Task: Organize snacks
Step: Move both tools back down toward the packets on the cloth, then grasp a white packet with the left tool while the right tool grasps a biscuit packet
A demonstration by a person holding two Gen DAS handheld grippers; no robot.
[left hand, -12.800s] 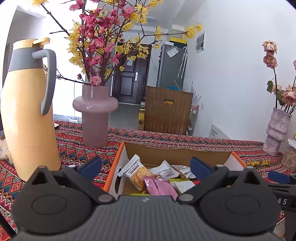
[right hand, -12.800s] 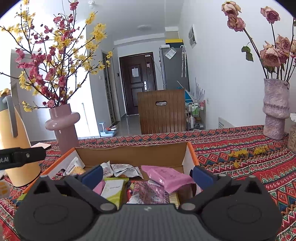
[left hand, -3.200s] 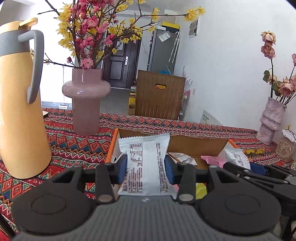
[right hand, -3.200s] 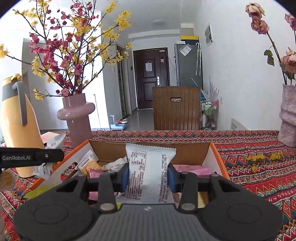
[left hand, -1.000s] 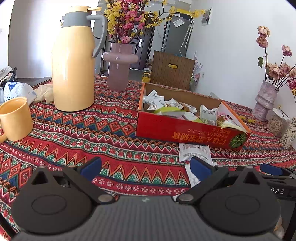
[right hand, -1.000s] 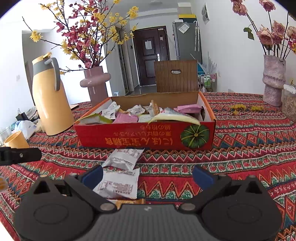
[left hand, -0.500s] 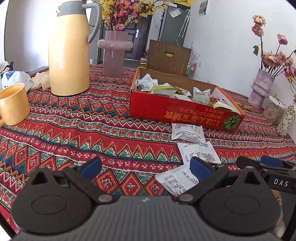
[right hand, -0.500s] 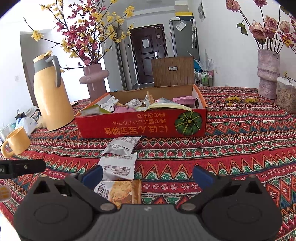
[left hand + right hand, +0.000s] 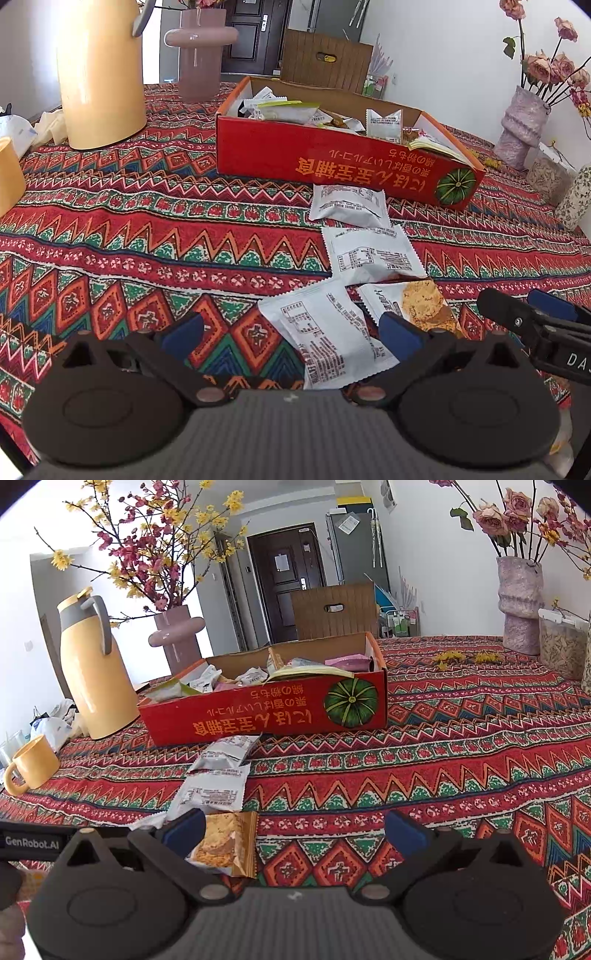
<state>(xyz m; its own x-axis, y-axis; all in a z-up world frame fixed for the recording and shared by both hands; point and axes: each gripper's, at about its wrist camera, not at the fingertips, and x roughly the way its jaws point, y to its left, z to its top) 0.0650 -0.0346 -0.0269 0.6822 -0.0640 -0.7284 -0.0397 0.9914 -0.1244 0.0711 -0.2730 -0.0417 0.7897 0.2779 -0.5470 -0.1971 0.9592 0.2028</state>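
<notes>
A red cardboard box (image 9: 332,162) (image 9: 258,712) full of snack packets stands on the patterned tablecloth. Several white snack packets lie in a row in front of it: one by the box (image 9: 349,206), one behind it (image 9: 369,254), one nearest me (image 9: 325,332), plus a cookie-print packet (image 9: 421,306) (image 9: 225,843). My left gripper (image 9: 291,332) is open and empty above the nearest white packet. My right gripper (image 9: 295,829) is open and empty, its left finger beside the cookie packet; it also shows at the right of the left wrist view (image 9: 535,321).
A yellow thermos jug (image 9: 99,70) (image 9: 96,672) and a pink vase (image 9: 199,51) stand at the back left. A yellow mug (image 9: 33,766) sits at the left. A purple vase (image 9: 519,605) and a container (image 9: 557,646) stand at the right.
Both grippers have let go of the white packets they took from the box and pulled back toward the table's near side. The packets lie in a row on the cloth.
</notes>
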